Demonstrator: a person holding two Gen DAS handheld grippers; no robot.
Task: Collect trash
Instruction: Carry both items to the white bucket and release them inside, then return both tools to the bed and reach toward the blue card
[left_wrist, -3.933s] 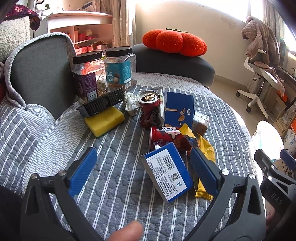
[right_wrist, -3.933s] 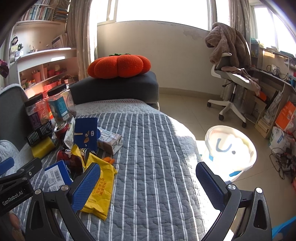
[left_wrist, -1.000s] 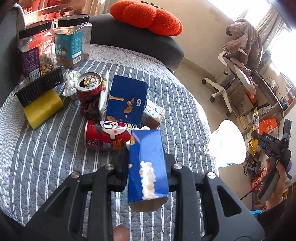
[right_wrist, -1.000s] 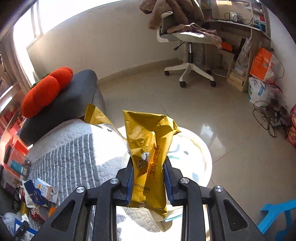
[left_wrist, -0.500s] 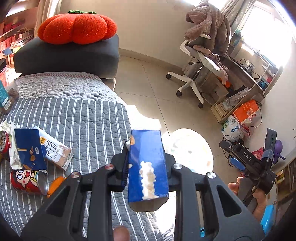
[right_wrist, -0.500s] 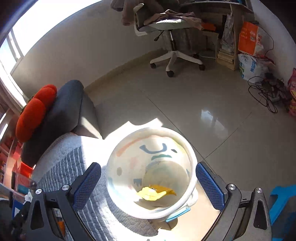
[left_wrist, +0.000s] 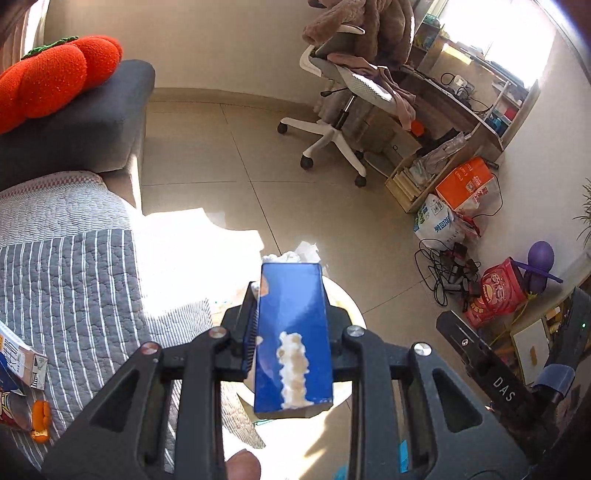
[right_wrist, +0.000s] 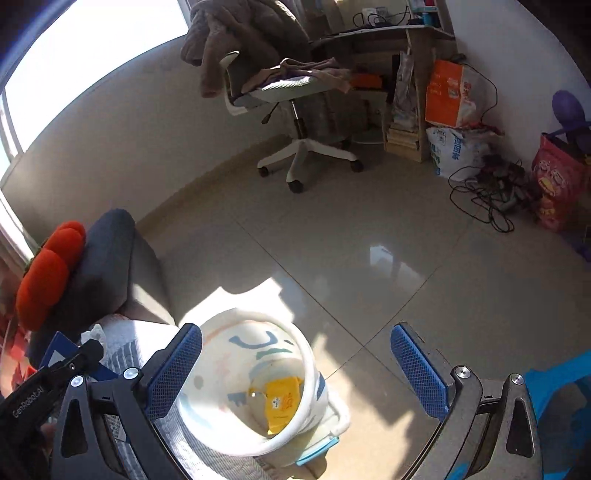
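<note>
Blue cardboard, a single box (left_wrist: 293, 339), sits clamped between the fingers of the left gripper (left_wrist: 291, 343), held over the edge of the striped bed cover (left_wrist: 74, 280) with the white bin (right_wrist: 258, 391) mostly hidden behind it in that view. The step in hand looks like carrying this box to the bin; the next move calls for bringing it squarely above the rim and then parting the fingers so it drops inside. Beside it the right gripper (right_wrist: 295, 373) has its two blue pads spread wide with nothing between them, hanging above the one bin, where one yellow wrapper (right_wrist: 282, 400) already lies at the bottom. Back on the cover, at least one carton (left_wrist: 22, 363) and a red can (left_wrist: 13, 410) wait. Farther off stands one office chair (right_wrist: 291, 122).
</note>
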